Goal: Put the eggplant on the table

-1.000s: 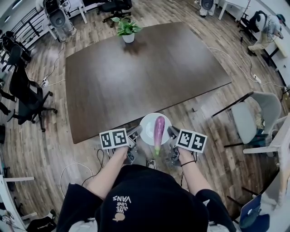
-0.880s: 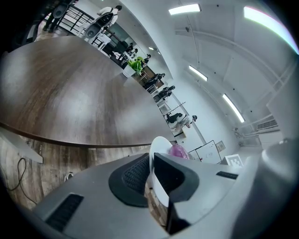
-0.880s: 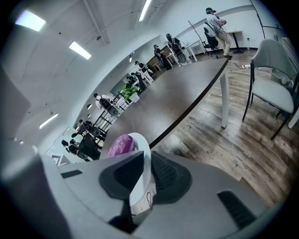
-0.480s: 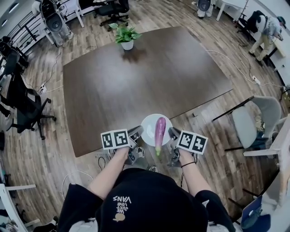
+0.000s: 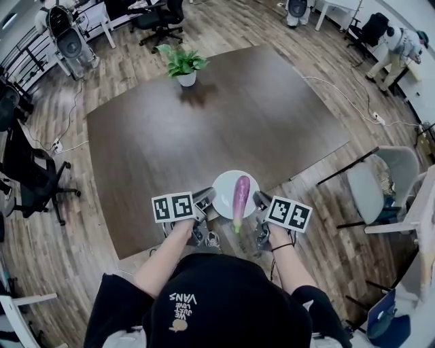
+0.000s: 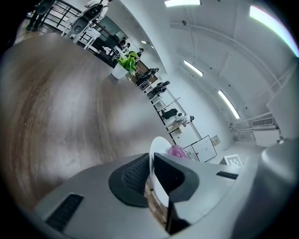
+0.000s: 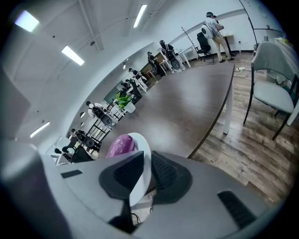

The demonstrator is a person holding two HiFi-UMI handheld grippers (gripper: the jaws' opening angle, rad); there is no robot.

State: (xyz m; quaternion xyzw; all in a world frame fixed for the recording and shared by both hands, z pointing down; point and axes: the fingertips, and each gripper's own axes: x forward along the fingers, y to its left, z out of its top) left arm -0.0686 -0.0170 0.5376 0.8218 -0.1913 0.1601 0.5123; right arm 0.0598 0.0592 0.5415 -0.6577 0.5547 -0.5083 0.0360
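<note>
Office surroundings, wood floor (image 5: pixel 319 217).
Potted plant (image 5: pixel 181 66) top centre, white pot; black office chair (image 5: pixel 34 178) at left, another (image 5: pixel 160 17) at top; grey chair (image 5: pixel 380 183) at right; person (image 5: pixel 394 44) bending over, far top right corner.

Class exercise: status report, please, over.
Both shut on plate rim: left gripper, right gripper. The eggplant lies on it, at near edge of table. Far side: potted plant.
</note>
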